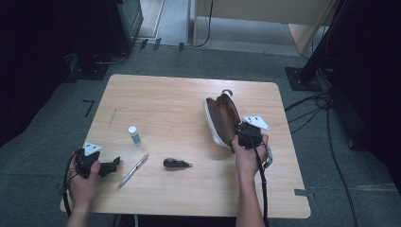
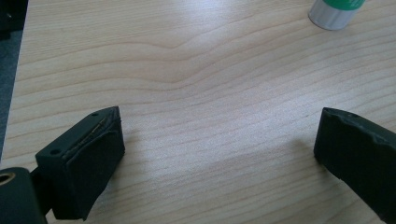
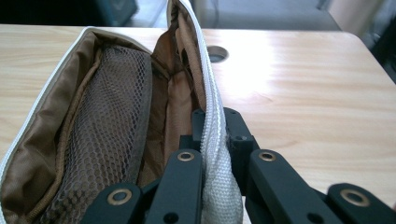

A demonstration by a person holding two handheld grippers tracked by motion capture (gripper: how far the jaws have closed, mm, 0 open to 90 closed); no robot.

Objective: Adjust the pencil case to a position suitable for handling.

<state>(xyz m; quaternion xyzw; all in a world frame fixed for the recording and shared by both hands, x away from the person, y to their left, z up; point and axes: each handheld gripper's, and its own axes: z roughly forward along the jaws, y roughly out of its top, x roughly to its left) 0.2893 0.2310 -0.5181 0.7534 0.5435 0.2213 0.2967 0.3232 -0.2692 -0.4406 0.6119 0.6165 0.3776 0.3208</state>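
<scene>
A white pouch (image 1: 220, 118) with brown lining lies open on the right half of the wooden table (image 1: 165, 99). In the right gripper view its mesh inner pocket (image 3: 107, 116) and white zipper rim (image 3: 212, 112) are close up. My right gripper (image 1: 237, 137) is shut on the near end of that rim (image 3: 215, 123), with the fabric pinched between both jaws. My left gripper (image 1: 113, 166) rests near the table's front left corner, pointing right. Its jaws stand wide apart over bare wood (image 2: 219, 140), with nothing between them.
A white glue stick with a green label (image 1: 135, 135) (image 2: 334, 11) stands upright left of centre. A silver pen (image 1: 133, 171) and a small dark object (image 1: 176, 163) lie near the front. Cables and stand bases sit on the floor to the right.
</scene>
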